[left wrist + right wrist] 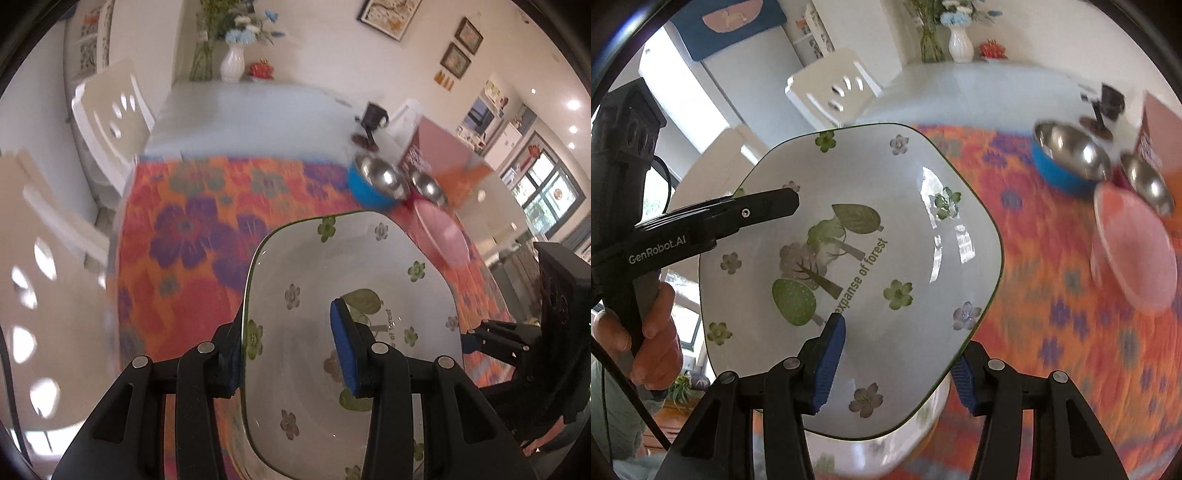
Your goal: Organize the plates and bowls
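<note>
A white square bowl (pixel 332 266) with green and purple flowers and a forest print is held between both grippers above the flowered tablecloth (pixel 207 229). My left gripper (pixel 288 350) is shut on its left rim, one blue pad inside and one outside. My right gripper (pixel 897 373) is shut on the opposite rim of the bowl (pixel 871 184) in the same way. At the table's far right stand a blue bowl with a steel inside (pixel 1067 158), a second steel bowl (pixel 1148 184) and a pink plate (pixel 1137 251).
White chairs (pixel 110 118) stand along the left side of the table. A white vase of flowers (pixel 232 62) sits at the far end. A reddish box (pixel 436 147) and a small black stand (pixel 373 118) are behind the steel bowls. A hand (pixel 653 332) grips the left tool.
</note>
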Tool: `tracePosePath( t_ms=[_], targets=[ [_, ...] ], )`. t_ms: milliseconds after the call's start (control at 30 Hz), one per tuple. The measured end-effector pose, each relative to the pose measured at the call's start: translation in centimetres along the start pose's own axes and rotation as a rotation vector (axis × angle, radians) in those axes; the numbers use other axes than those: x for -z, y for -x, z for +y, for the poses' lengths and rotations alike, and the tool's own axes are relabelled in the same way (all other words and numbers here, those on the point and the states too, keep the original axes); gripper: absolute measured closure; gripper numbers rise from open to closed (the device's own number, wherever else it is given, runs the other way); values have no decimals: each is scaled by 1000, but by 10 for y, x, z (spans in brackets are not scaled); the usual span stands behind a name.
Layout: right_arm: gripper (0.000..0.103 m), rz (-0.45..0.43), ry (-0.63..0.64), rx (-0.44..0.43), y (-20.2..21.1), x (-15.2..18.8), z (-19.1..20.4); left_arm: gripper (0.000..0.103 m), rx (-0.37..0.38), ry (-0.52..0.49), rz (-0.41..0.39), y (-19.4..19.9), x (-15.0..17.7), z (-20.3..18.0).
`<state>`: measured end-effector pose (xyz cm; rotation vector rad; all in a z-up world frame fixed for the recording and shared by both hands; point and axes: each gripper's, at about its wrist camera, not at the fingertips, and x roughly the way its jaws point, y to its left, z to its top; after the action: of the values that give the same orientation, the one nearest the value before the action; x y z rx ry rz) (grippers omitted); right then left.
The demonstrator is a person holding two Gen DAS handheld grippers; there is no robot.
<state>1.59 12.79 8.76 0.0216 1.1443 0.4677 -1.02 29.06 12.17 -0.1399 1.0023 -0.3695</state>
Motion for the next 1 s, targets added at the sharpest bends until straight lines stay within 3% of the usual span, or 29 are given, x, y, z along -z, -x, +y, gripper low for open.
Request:
tracePosePath(
  t_ms=[200,367,1000],
  targets=[
    [50,78,-13,23,3,56,2,66,28,5,90,-3,49,-12],
    [50,119,-16,34,2,82,5,66,34,11,134,-6,70,-12],
    [50,169,-27,47,-20,84,14,63,-100,-20,131,-23,73,-1]
  ],
)
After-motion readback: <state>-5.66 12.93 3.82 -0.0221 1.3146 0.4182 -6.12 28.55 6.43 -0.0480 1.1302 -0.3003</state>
